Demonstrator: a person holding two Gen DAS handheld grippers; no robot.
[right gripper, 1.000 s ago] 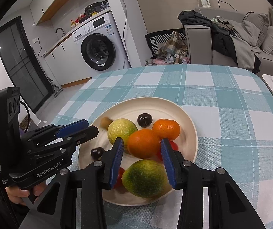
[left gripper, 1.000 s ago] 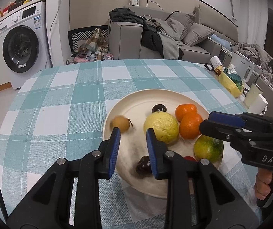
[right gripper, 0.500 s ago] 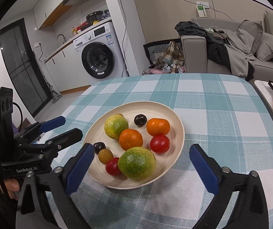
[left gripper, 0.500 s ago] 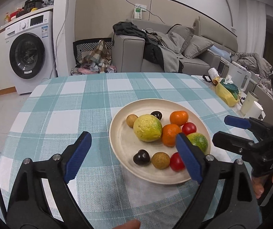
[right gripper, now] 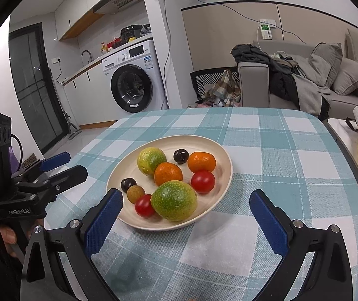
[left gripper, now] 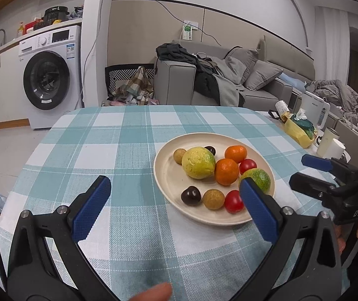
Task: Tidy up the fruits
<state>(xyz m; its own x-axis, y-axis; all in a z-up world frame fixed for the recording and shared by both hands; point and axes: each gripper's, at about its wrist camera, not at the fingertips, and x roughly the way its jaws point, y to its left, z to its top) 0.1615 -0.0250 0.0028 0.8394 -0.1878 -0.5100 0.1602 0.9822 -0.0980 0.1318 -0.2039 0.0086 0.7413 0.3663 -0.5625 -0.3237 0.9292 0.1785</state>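
With both sets of blue pads spread wide and nothing between them, the left gripper is opening further, while the right gripper is fully apart. Both hover over the checked tablecloth, just short of the cream plate. On the plate: two green-yellow citrus, two oranges, two red tomatoes, two dark round fruits, two small tan fruits. All fruit lies inside the rim.
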